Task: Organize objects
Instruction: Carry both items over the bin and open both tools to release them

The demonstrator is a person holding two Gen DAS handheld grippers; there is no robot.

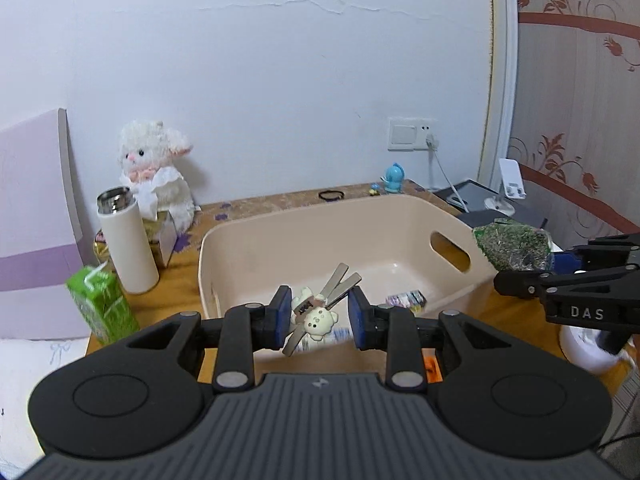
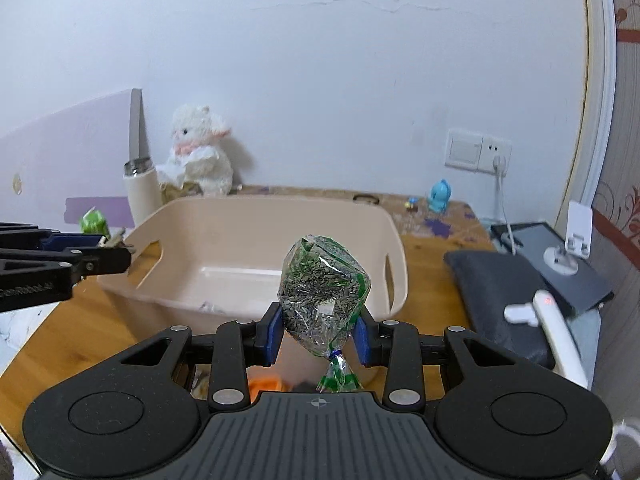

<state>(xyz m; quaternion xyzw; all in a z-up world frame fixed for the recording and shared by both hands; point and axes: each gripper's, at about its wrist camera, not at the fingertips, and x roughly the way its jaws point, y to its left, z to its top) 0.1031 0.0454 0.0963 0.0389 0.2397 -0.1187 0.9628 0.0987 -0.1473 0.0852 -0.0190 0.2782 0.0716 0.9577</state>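
— While the left wrist view looks over the beige bin (image 1: 248, 248) from its near rim, what sits between the left gripper (image 1: 319, 317) fingers?

— A bunch of keys (image 1: 326, 300) with a cream bear charm, at lower centre of the frame. The blue pads stand apart, the left pad against the bunch, the right pad clear of it; whether the keys are truly held I cannot tell. The bunch hangs over the bin's near edge.

— And inside the bin?

— A small printed packet (image 1: 406, 299) lies on the floor toward the right. That packet cannot be made out from the right wrist.

— What does the right wrist view add?

— The right gripper (image 2: 319, 333) is clamped on a clear bag of dark seeds (image 2: 323, 300), centre frame, its twisted neck hanging below the pads. The bag is raised in front of the bin's near wall. A dark cushion (image 2: 496, 300) and a tablet (image 2: 560, 264) show at right, mostly cut off in the other view.

— Shared background?

— A plush lamb (image 1: 154, 168) and white flask (image 1: 126, 240) at left, a green carton (image 1: 102, 306) nearer, a blue figurine (image 1: 393, 178) by the wall socket (image 1: 410, 134).
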